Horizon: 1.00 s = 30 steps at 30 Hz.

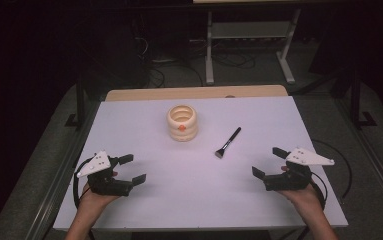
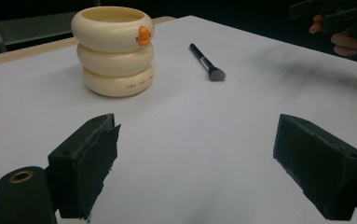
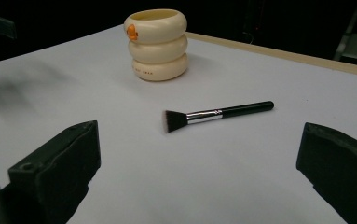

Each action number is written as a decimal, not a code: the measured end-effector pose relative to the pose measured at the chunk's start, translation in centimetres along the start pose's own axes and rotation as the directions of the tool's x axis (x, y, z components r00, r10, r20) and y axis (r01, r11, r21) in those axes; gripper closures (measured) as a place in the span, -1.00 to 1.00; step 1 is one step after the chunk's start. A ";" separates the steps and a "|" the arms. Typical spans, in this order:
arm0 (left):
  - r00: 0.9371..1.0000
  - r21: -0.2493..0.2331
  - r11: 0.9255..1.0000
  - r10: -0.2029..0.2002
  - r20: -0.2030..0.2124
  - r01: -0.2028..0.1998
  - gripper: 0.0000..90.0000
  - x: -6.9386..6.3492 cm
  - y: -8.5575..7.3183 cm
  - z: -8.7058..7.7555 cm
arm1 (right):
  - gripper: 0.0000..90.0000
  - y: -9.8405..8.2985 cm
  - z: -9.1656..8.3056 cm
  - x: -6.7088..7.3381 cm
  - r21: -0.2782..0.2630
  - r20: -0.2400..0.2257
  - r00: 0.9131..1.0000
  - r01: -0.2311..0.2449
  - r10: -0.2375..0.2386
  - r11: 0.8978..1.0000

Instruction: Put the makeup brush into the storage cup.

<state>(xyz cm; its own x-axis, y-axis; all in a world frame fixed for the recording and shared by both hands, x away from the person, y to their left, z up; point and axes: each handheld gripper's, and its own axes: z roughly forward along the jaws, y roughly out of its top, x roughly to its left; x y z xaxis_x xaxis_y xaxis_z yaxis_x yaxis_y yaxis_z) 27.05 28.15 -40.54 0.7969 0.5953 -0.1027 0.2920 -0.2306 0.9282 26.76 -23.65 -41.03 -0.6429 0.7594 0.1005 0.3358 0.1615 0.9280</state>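
A cream ringed cup with an orange beak mark stands upright at the table's far middle; it also shows in the left gripper view and the right gripper view. A black makeup brush lies flat to its right, bristles toward the near side. My left gripper rests near the front left, open, nothing between its jaws. My right gripper rests near the front right, open and empty, with the brush lying ahead of it.
The white table top has a wooden strip along its far edge. Beyond it stand a white desk frame and cables on a dark floor. Cables trail from both grippers.
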 end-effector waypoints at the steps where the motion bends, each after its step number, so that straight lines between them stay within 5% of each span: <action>1: 1.000 0.000 1.000 0.001 -0.001 -0.001 -0.71 0.0 0.0 0.0 | -1.00 0.0 0.0 0.0 -0.001 0.002 1.000 0.001 -0.001 1.000; 30: 1.000 -0.004 1.000 0.009 0.028 -0.009 -0.71 -0.5 -0.4 0.3 | -1.00 1.6 2.8 -0.6 -0.014 -0.018 1.000 0.009 -0.010 1.000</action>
<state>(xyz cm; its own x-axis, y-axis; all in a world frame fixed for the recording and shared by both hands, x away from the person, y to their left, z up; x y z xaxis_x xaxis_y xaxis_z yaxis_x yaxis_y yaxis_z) 26.65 27.74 -40.99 0.8142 0.5712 -0.1042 0.2823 -0.2327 0.9307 29.60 -22.06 -40.60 -0.6582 0.7465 0.0978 0.3203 0.1601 0.9337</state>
